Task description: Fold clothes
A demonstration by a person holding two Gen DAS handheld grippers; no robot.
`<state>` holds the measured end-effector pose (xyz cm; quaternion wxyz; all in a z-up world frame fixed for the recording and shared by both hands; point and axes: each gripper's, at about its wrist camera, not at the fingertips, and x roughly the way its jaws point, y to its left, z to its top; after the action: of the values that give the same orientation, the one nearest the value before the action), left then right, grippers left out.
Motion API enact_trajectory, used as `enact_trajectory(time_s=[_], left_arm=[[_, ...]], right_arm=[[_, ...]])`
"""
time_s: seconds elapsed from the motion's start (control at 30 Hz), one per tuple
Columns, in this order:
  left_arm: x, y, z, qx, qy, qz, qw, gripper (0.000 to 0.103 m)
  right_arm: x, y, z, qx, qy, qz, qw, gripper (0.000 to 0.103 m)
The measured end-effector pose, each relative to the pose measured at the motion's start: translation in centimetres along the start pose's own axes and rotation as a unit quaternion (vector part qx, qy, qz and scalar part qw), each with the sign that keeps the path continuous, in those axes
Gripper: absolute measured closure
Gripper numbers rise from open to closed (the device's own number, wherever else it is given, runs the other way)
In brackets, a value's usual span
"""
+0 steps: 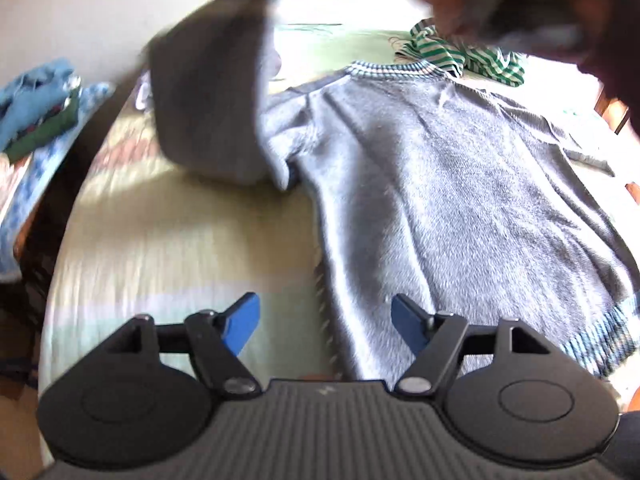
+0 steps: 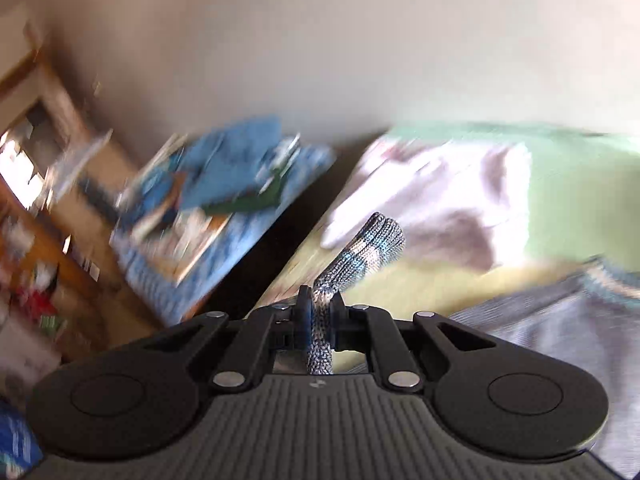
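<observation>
A grey knit sweater [image 1: 460,200] with striped collar and hem lies flat on the bed. Its left sleeve [image 1: 208,100] is lifted off the bed and hangs, blurred. My left gripper [image 1: 324,326] is open with blue pads, low over the sweater's near left edge, holding nothing. My right gripper [image 2: 320,308] is shut on the sleeve's striped cuff [image 2: 360,248], which sticks out past the jaws above the bed. The right gripper and the hand holding it show blurred at the top right of the left wrist view [image 1: 520,4]. The sweater body shows at the right [image 2: 560,320].
A green-and-white striped garment [image 1: 460,54] lies beyond the sweater's collar. A pale garment [image 2: 440,200] lies on the bed [image 1: 160,240]. A pile of blue and green folded clothes [image 1: 36,108] sits left of the bed. Wooden shelves [image 2: 40,160] stand further left.
</observation>
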<state>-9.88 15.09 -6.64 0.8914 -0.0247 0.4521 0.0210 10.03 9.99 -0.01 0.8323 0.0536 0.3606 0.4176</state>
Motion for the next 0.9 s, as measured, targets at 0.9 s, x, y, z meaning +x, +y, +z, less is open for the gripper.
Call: enact_trajectory(time_s=[0.9], left_arm=[[-2.4, -1.0, -4.7, -0.045, 0.078, -0.031, 0.9954, 0.068]], right_arm=[[-11.5, -16.1, 1.4, 0.092, -0.105, -0.097, 0.985, 0.095]])
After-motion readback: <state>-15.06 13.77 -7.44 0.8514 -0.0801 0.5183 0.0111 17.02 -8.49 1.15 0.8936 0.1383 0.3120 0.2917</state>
